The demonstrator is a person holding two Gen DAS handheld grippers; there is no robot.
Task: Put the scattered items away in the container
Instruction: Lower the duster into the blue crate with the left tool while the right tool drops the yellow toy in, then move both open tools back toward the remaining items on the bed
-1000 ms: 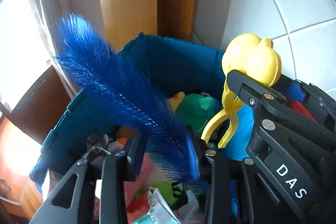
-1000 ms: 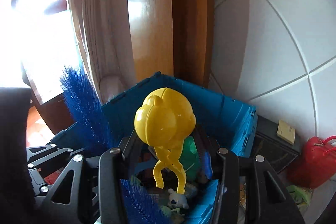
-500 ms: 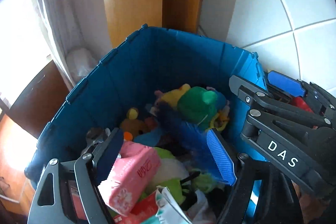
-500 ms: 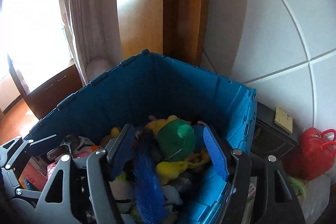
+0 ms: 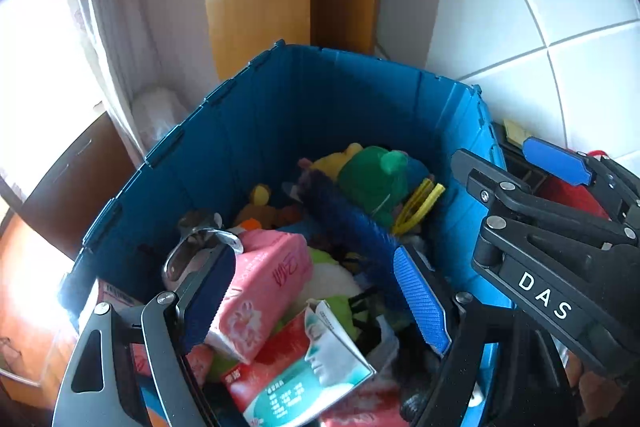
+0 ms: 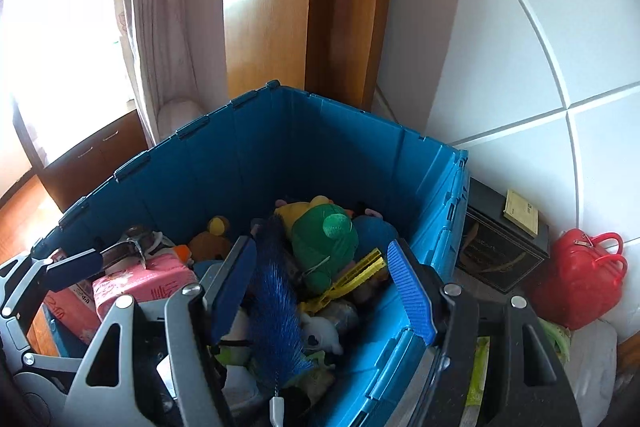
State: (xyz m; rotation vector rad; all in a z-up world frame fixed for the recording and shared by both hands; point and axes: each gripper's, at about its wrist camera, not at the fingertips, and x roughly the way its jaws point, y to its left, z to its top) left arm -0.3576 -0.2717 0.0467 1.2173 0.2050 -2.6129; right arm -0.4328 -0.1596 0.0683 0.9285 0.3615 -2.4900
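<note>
The blue crate [image 5: 320, 107] [image 6: 320, 147] stands in a corner, full of toys and packs. A blue bristle brush [image 5: 344, 223] [image 6: 276, 311] lies on the pile, with a yellow plastic grabber toy [image 5: 416, 207] [image 6: 352, 277] beside a green plush [image 6: 324, 243]. My left gripper [image 5: 316, 293] hangs open over the crate's near side, nothing between its fingers. My right gripper [image 6: 322, 281] is open too, empty, above the crate's right part; the left wrist view shows it at the right [image 5: 532, 173].
A pink tissue pack [image 5: 264, 283] and a red-and-white carton [image 5: 300, 359] lie at the near side of the pile. Right of the crate stand a black box [image 6: 500, 251] and a red bag [image 6: 588, 279]. A curtain [image 6: 160, 27], a wooden frame and a tiled wall close in behind.
A second ago the left gripper held the blue brush and the right held the yellow toy above the crate. Both opened, the two things dropped into the crate, and the left gripper sank closer.
</note>
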